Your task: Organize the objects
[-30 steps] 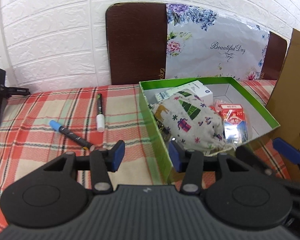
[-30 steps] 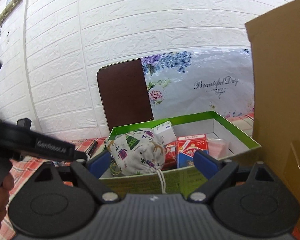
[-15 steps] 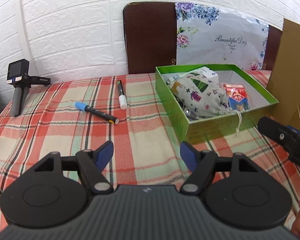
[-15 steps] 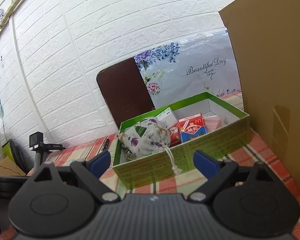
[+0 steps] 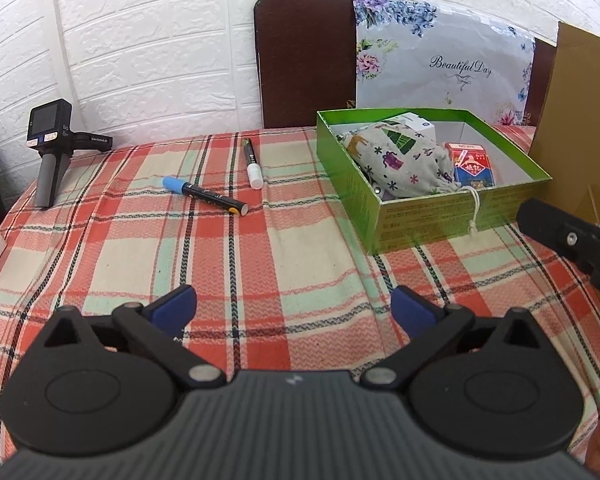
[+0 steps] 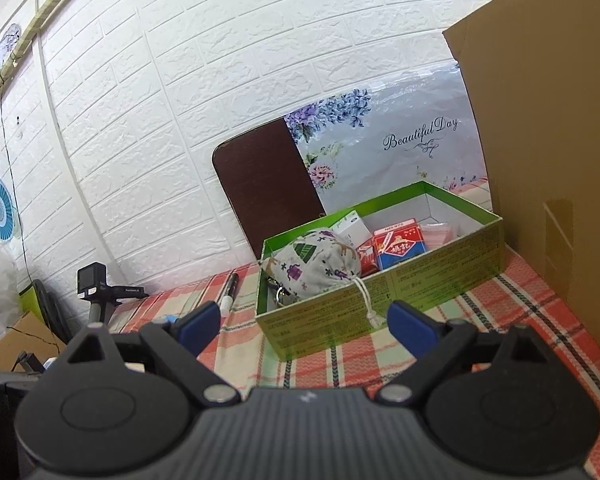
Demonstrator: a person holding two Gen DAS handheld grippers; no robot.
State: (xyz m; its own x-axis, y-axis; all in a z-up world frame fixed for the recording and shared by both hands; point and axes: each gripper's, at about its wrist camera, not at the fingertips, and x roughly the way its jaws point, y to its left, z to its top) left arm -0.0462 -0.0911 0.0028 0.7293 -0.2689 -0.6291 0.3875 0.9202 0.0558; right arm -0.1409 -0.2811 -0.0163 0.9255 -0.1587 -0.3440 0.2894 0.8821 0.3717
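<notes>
A green box [image 5: 452, 216] stands on the plaid cloth and holds a patterned drawstring pouch [image 5: 396, 160], a red and blue card pack [image 5: 473, 165] and a white carton [image 5: 418, 125]. The pouch's cord hangs over the front wall. Two markers lie left of the box: one with a blue cap [image 5: 204, 195], one with a white cap [image 5: 252, 157]. My left gripper [image 5: 293, 308] is open and empty, well in front of the box. My right gripper [image 6: 305, 322] is open and empty, in front of the box [image 6: 384, 300]; its body shows in the left wrist view [image 5: 572, 240].
A small camera on a handle [image 5: 50, 148] stands at the far left of the table. A tall cardboard sheet [image 5: 580, 120] rises at the right. A dark board and a floral sheet [image 5: 440, 56] lean on the brick wall behind.
Both grippers have pulled back from the box toward the near side of the table. The left gripper's jaws have opened wider. The pouch stays in the box.
</notes>
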